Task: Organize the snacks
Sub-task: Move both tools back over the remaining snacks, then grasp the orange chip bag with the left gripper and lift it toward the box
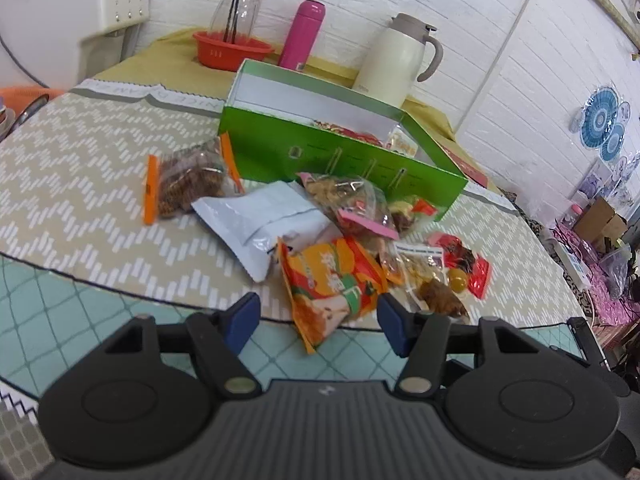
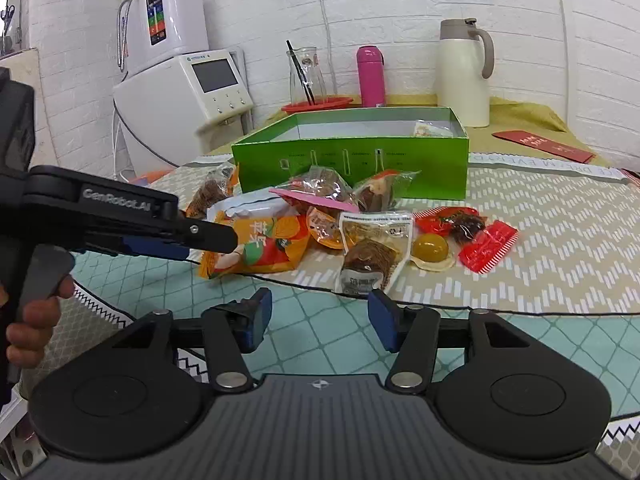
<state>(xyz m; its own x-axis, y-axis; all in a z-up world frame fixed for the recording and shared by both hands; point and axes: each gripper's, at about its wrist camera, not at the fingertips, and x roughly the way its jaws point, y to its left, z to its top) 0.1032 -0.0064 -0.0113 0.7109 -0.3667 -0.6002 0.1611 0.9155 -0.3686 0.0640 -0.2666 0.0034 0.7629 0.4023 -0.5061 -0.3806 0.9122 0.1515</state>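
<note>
A: What's the biggest thing on the table (image 2: 560,216)?

B: The green box (image 2: 352,168), lid off, at twelve o'clock from both grippers. A snack or two already lies in its right end; the rest of the inside looks bare.

A: And behind it?

B: A cream jug (image 2: 464,76) at one o'clock, a pink flask (image 2: 371,76) at twelve, a glass carafe (image 2: 306,74) standing in a red basket (image 1: 232,50) at eleven.

A: Where are the snacks?

B: Heaped on the cloth just in front of the box. From the left wrist view: a white pouch (image 1: 264,220) at eleven o'clock, a clear bag with orange ends (image 1: 188,180) farther left at ten, a pink-strip bag (image 1: 352,204) at twelve, touching the pouch. The orange packet (image 1: 332,284) is nearest, hanging over the mat's edge.

A: The left gripper (image 1: 318,320)?

B: Jaws apart, one on each side of the orange packet's near corner. The pads don't press on it, as far as I can see. In the right wrist view its finger reaches to the packet's left edge, with a hand (image 2: 34,320) on its grip.

A: The right gripper (image 2: 320,320)?

B: Parted, nothing between the jaws. At twelve o'clock from it sit a brown packet (image 2: 368,260), a yellow sweet (image 2: 430,246) at one, and red wrappers (image 2: 486,246) beyond that.
</note>
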